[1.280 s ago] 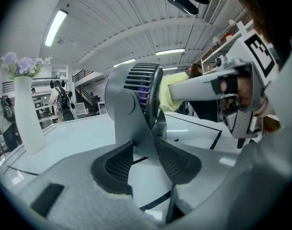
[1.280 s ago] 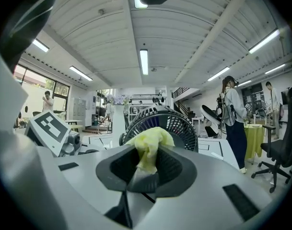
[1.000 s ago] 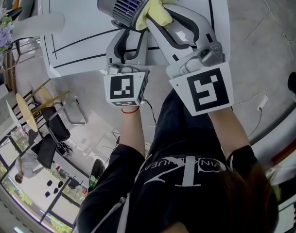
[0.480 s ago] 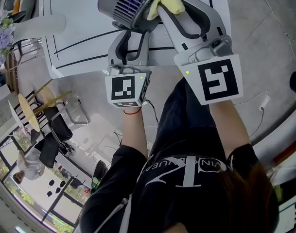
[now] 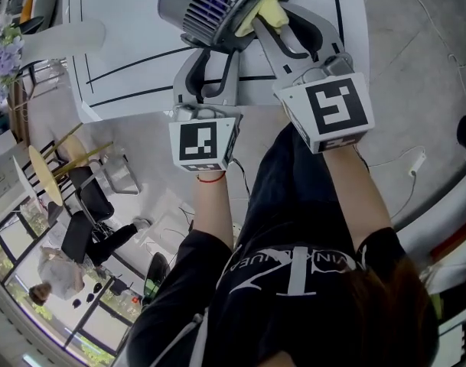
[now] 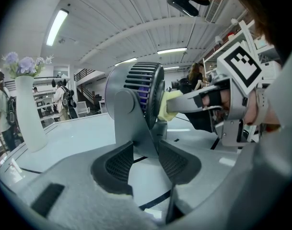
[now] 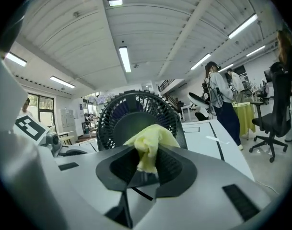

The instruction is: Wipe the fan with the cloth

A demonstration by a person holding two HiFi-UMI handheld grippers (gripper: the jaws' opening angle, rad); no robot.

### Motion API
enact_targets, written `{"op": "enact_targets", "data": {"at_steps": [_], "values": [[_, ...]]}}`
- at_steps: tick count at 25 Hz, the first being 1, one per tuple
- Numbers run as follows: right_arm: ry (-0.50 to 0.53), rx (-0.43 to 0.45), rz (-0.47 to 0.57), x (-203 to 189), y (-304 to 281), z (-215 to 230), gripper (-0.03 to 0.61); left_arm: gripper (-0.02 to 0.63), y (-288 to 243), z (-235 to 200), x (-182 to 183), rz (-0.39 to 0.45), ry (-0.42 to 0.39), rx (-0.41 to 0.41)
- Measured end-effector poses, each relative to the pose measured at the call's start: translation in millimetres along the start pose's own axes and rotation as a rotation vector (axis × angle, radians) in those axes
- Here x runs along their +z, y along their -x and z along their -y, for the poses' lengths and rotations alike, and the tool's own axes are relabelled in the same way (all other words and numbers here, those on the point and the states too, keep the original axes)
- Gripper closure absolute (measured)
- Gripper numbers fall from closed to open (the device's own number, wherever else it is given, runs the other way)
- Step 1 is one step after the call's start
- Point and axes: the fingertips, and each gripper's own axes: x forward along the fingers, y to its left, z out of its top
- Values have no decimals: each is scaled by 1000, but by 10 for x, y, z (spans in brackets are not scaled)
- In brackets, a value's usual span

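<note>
A small grey desk fan (image 6: 138, 97) is being held on a white table (image 5: 125, 60), its stand clamped between the widely spread jaws of the left gripper (image 6: 146, 163). A crumpled yellow cloth (image 7: 148, 145) is being pinched in the narrowed jaws of the right gripper (image 7: 146, 170) and pressed against the fan's black grille.

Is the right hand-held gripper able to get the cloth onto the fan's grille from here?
Probably yes: the cloth in its jaws sits right at the grille, with nothing between them.
</note>
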Motion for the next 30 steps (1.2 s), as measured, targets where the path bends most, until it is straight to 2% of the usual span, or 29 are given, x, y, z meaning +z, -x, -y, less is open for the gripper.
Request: {"op": "enact_targets", "data": {"at_steps": [6, 11, 14, 17, 20, 23, 25, 27, 30], "values": [[-33, 1, -59, -180, -90, 8, 486, 441, 5, 8, 11, 1, 0, -1], [14, -7, -104, -242, -129, 25, 486, 439, -14, -6, -12, 3, -13, 1], [109, -28, -114, -189, -36, 39, 485, 439, -22, -11, -27, 6, -14, 8], [235, -25, -76, 17, 136, -86, 485, 437, 2, -25, -44, -3, -4, 3], [409, 32, -6, 322, 297, -378, 485, 443, 34, -18, -42, -22, 51, -13], [478, 117, 25, 477, 404, -740, 485, 463, 135, 6, -19, -23, 122, -25], [511, 178, -8, 460, 392, -963, 485, 474, 272, -55, -6, -17, 147, -7], [569, 215, -60, 446, 305, -1122, 485, 546, 420, -197, 11, -11, 166, 41], [678, 235, -120, 495, 126, -1243, 483, 600, 584, -411, 50, -12, 185, 111]]}}
